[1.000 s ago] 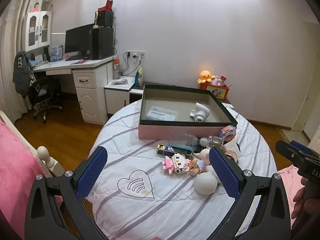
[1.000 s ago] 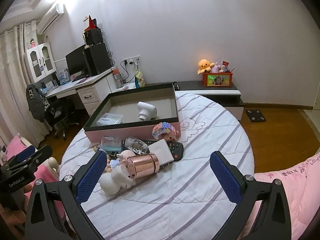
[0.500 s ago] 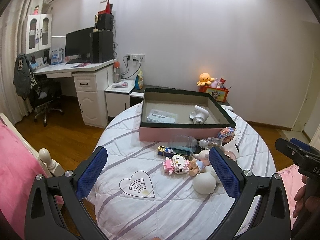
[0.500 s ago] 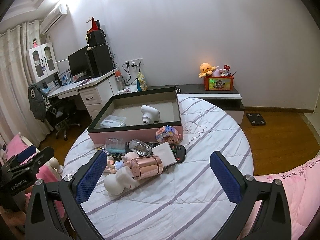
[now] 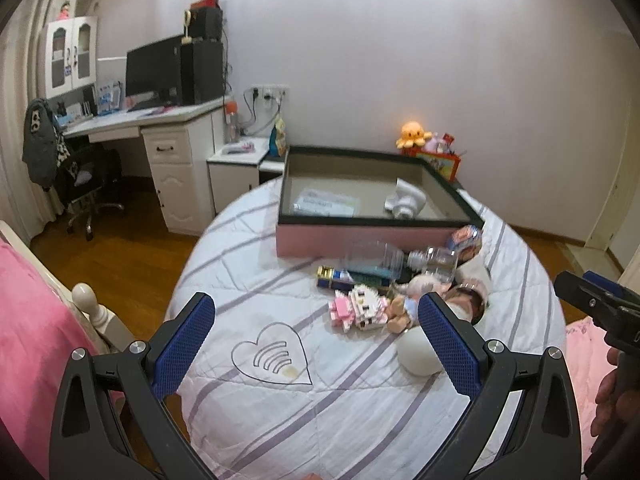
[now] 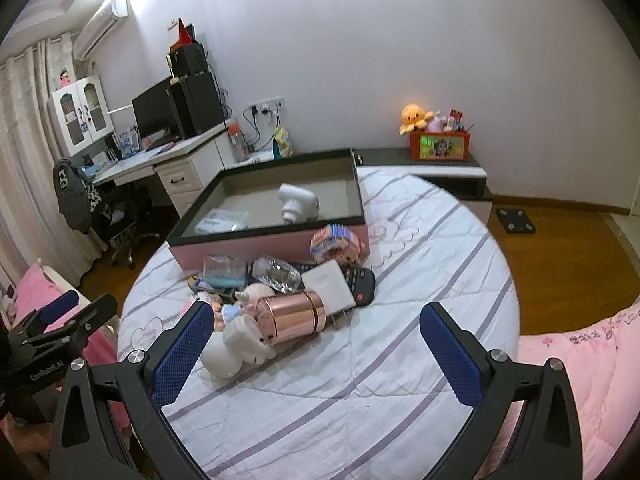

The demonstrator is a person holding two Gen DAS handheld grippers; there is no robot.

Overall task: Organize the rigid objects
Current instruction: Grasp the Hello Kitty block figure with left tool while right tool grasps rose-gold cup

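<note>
While both tools are hovering low over the striped bedspread (image 6: 360,384), the left gripper (image 5: 316,344) and right gripper (image 6: 316,350) are gaping wide, clutching nothing. Bare quilt is lying open beneath each. Just beyond the left one, a pink block figure (image 5: 358,310) and a white egg-shaped toy (image 5: 416,354) are sitting in the clutter; a rose-gold cylinder (image 6: 290,318) is lying on its side ahead of the right one. Farther back, the pink box (image 6: 256,246) is holding a white device (image 6: 298,204).
</note>
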